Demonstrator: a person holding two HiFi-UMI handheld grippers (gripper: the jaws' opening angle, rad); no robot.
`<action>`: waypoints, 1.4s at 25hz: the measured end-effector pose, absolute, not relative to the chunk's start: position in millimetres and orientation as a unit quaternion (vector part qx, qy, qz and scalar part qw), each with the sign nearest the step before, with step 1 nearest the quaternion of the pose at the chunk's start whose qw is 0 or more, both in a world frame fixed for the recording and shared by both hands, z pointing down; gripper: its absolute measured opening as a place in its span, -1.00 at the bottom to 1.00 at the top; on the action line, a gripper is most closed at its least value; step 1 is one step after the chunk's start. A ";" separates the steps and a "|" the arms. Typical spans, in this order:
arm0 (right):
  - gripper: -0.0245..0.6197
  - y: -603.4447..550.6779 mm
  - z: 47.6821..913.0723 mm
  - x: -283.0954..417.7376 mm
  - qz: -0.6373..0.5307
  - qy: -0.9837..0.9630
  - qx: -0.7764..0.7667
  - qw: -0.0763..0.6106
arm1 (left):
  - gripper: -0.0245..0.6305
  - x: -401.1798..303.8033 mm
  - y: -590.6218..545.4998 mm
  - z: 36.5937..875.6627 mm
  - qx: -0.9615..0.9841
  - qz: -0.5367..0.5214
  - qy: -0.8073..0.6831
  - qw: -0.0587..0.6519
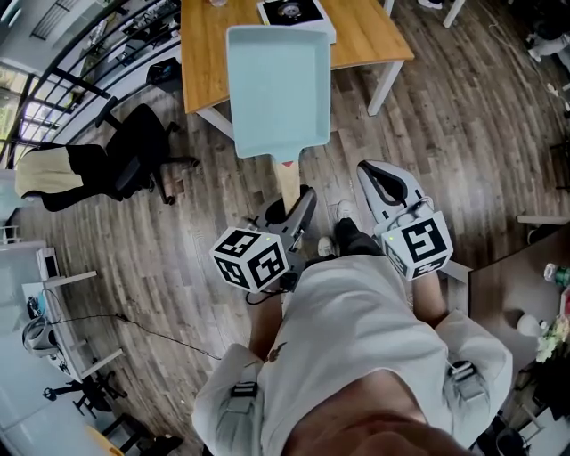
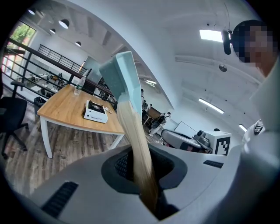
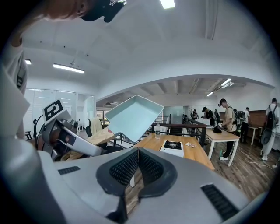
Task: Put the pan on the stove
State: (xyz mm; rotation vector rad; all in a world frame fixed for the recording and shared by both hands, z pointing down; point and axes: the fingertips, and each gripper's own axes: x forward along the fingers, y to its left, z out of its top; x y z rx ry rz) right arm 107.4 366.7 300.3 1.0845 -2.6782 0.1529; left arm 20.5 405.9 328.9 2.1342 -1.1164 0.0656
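left tongs (image 2: 140,162): clamped on the pale wooden handle (image 2: 134,140) of the pan (image 2: 121,72). handle runs up and out from between the pads, which sit narrow against it.
right tongs (image 3: 138,153): pads together at the tips, nothing between them. wood grain shows through the slit below.

pan: light blue, rectangular, shallow, held in the air by the handle only and not on the stove (image 1: 294,12).

view differences:
- head view: looks down into the pan, open side up. it overlaps the near edge of the bench (image 1: 378,40), and the stove lies beyond its far rim at the top of the frame. both marker cubes (image 1: 251,258) show, and the right tongs hang just beside the handle, apart from it.
- left gripper view: pan seen edge-on, tall and thin. the stove, a white box with a black top, stands alone on the bench below and left of it. a water bottle stands near the far edge.
- right gripper view: pan's inside faces the camera, tilted. the left tongs' body sits at left. the stove is on the bench to the right of the pan.

surface and room:
- bench: light wood top, white legs.
- floor (image 1: 445,134): grey-brown planks.
- black office chair (image 1: 134,151): left of the bench.
- right gripper view only: people (image 3: 227,122) standing at another table, right side.
- left gripper view: dark railing (image 2: 52,57) behind the bench, white ceiling with strip lights.
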 end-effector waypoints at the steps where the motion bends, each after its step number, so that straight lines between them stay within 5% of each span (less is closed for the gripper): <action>1: -0.86 359.6 300.6 108.1 0.053 -0.918 0.372 0.123 | -0.75 20.5 399.7 329.5 0.826 0.026 -0.434 0.358; 35: -0.86 185.8 300.7 136.1 0.061 -0.936 0.326 0.116 | -0.75 53.1 237.7 327.1 0.801 0.022 -0.477 0.360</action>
